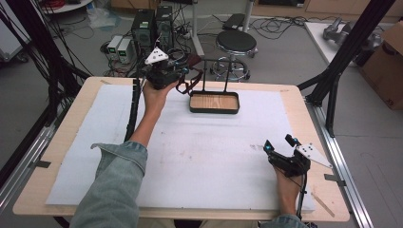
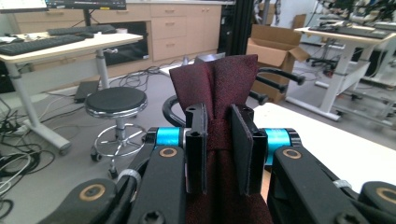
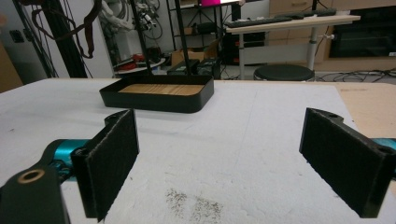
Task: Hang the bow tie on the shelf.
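At the 11 o'clock part of the table, near its far edge, the left gripper [image 1: 183,78] is held up above the white foam mat [image 1: 214,156]. Its jaws are almost closed, with only a narrow gap, and they pinch a dark red necktie [image 2: 219,88]. In the left gripper view the cloth rises above the pads in soft folds and also runs down between the jaws to the bottom of the picture. In the high view some part of it hangs in loops just beside the gripper, at the left of the stand.

The stand [image 1: 215,102] is at 12 o'clock: a black tray with a wooden floor and a thin black rail above it. The tie is near this rail, but I cannot tell if it touches it.

The right gripper [image 1: 279,145] rests low at 4 o'clock, well apart from the stand. Its jaws are wide open and hold nothing; only the mat lies between the pads [image 3: 112,161].

I judge the tie to be light, limp and rather smooth, so it can slide or sag out of a loose grip. A firm pinch across the flat band, where the cloth is bunched, seems the safest place to hold it. The free ends will swing and may catch on the rail.
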A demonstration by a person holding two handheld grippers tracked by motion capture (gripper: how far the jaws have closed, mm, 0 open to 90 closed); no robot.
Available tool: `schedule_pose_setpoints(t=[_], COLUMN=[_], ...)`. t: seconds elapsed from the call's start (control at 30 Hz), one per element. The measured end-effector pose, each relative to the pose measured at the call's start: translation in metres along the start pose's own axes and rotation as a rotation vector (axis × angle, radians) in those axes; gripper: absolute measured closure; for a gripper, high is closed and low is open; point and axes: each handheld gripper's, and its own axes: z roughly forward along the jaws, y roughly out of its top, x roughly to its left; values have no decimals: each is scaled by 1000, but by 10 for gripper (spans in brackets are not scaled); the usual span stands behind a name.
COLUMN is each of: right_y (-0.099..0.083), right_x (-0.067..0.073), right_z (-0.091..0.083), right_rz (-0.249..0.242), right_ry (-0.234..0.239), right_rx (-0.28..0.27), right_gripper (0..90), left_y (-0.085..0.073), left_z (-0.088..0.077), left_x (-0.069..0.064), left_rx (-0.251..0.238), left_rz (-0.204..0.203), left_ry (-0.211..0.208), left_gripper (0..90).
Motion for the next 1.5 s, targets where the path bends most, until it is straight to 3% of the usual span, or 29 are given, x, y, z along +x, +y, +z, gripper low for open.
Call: schedule_pose_setpoints(t=[0.4,0.5,0.9,1.07,1.5], right_y=[0,0,0,0,0], right_x=[0,-1,-1,-1,0], right_z=[0,1,1,1,1], right_rz=[-1,-2,-4,-9,-7], right_ry=[4,4,5,6,6], right_rx=[2,1,2,3,3], right_gripper=[111,111,111,111,111], left_y=[-4,-9,-25,-33,-41], left_z=[8,11,17,16,20], left_x=[16,19,24,29,28], left_rx=[36,50,88,93,117], left_rz=[-15,-39,-58,-80,-70], left_ry=[80,77,115,113,106], left_gripper=[759,758,754,750,741])
